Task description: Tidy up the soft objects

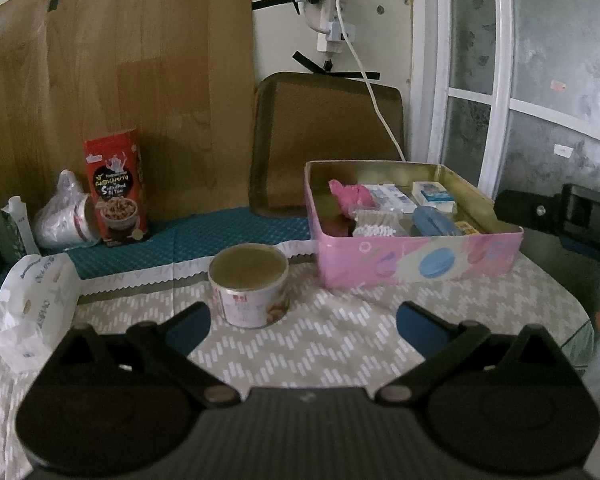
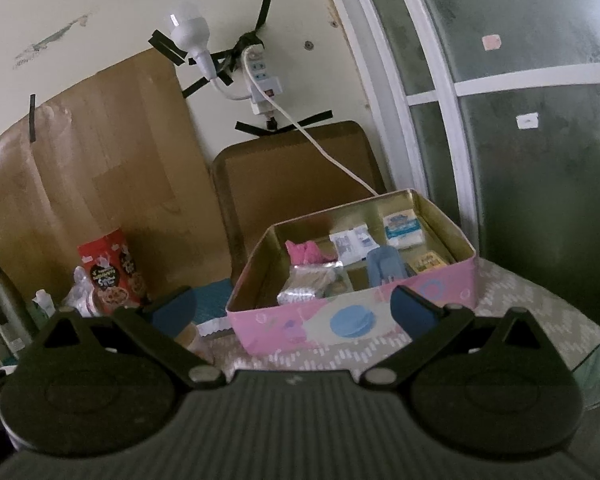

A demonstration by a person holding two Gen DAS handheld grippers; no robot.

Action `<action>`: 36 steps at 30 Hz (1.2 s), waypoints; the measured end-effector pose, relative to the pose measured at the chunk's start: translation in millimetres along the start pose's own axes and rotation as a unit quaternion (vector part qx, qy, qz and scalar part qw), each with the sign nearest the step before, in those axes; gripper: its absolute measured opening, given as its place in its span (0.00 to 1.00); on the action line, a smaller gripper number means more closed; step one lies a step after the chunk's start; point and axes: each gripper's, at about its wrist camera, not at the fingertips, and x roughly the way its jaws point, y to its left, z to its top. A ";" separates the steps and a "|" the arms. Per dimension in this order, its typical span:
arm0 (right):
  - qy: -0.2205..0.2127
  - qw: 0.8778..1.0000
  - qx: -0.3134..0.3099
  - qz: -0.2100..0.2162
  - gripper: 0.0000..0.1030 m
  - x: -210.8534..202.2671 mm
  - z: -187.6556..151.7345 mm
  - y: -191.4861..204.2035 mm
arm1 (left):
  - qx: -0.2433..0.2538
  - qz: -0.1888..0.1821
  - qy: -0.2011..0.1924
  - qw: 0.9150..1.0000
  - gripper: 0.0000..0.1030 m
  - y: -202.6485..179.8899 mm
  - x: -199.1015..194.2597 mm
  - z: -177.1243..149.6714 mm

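Note:
A pink tin box (image 1: 416, 258) (image 2: 352, 322) stands on the patterned tablecloth, holding a pink cloth (image 1: 350, 196) (image 2: 306, 252), a cotton swab pack (image 1: 376, 224) (image 2: 306, 286), white packets (image 1: 392, 196) (image 2: 354, 244), a blue item (image 1: 434, 220) (image 2: 384, 268) and a small white and blue pack (image 1: 434, 196) (image 2: 404, 228). My left gripper (image 1: 302, 322) is open and empty, low over the cloth, short of the box. My right gripper (image 2: 294, 312) is open and empty, held in front of the box; its body (image 1: 560, 216) shows at the right edge of the left wrist view.
An open can (image 1: 250, 284) stands left of the box. A tissue pack (image 1: 32, 304) lies at the left. A red snack box (image 1: 116, 188) (image 2: 112, 272) and a bagged cup (image 1: 66, 216) sit by the wall. A brown tray (image 1: 328, 140) (image 2: 296, 176) leans behind the box.

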 end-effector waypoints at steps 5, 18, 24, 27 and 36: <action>-0.006 1.000 -0.003 0.002 1.00 -1.4 1.1 1.7 | -0.003 -0.002 -0.003 1.000 1.00 -0.4 -1.7 1.9; 0.001 1.000 -0.003 0.002 1.00 -3.0 -0.4 1.3 | -0.002 -0.005 -0.002 1.000 1.00 -2.2 -1.9 1.7; -0.005 1.000 -0.011 0.004 1.00 -5.9 0.7 5.8 | -0.005 -0.006 -0.010 1.000 1.00 1.1 -7.5 2.1; -0.005 1.000 -0.013 0.003 1.00 -6.3 -0.1 6.2 | -0.005 -0.007 -0.010 1.000 1.00 1.2 -7.3 1.9; 0.000 1.000 -0.001 0.005 1.00 -7.4 -1.5 2.6 | -0.001 -0.007 -0.008 1.000 1.00 -1.4 -7.6 -0.1</action>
